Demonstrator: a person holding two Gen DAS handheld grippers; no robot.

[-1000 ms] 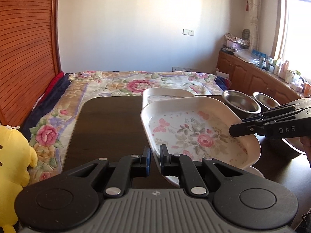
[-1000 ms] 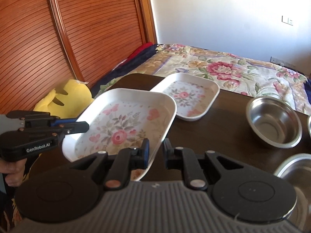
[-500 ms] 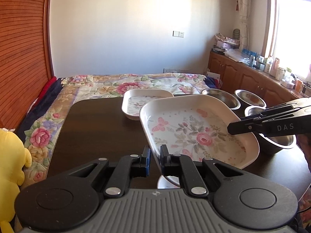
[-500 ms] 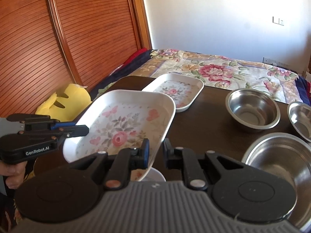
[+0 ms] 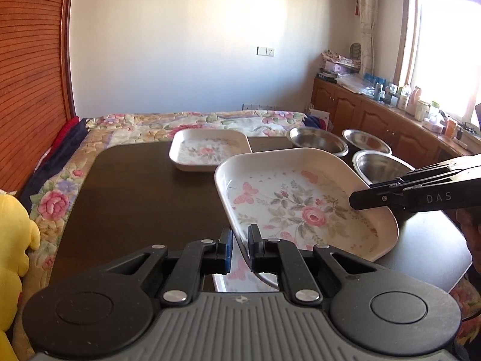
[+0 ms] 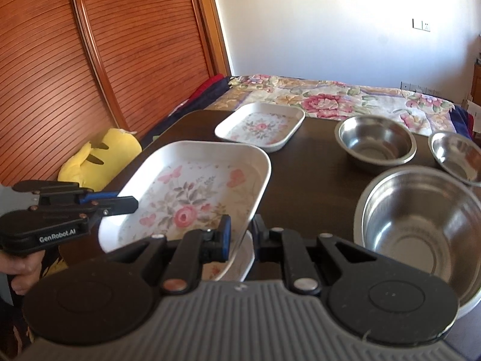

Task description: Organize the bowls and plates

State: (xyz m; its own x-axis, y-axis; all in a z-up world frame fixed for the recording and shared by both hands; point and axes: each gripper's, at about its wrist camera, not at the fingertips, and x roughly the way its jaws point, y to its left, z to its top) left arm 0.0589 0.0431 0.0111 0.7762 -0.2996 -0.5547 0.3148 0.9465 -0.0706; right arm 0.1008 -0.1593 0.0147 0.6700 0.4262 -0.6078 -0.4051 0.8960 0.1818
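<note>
A large white floral plate (image 5: 303, 207) (image 6: 192, 192) hangs level above the dark table (image 5: 135, 186). My left gripper (image 5: 240, 242) is shut on its near left rim. My right gripper (image 6: 240, 231) is shut on the opposite rim. Each gripper also shows in the other view, the left gripper (image 6: 114, 203) and the right gripper (image 5: 360, 198). Another floral plate (image 5: 237, 270) (image 6: 231, 261) lies under the held one, mostly hidden. A smaller floral plate (image 5: 210, 150) (image 6: 261, 126) rests at the table's far side.
Three steel bowls stand on the table's right part: a large bowl (image 6: 421, 219), a medium bowl (image 6: 375, 144) and a small bowl (image 6: 457, 156). A yellow plush toy (image 6: 102, 156) sits off the left edge. A flowered bed (image 5: 195, 120) lies beyond the table.
Both grippers have drawn back toward the near edge with the large plate still clamped. The far plate and bowls now look further away, and a plate shows beneath.
</note>
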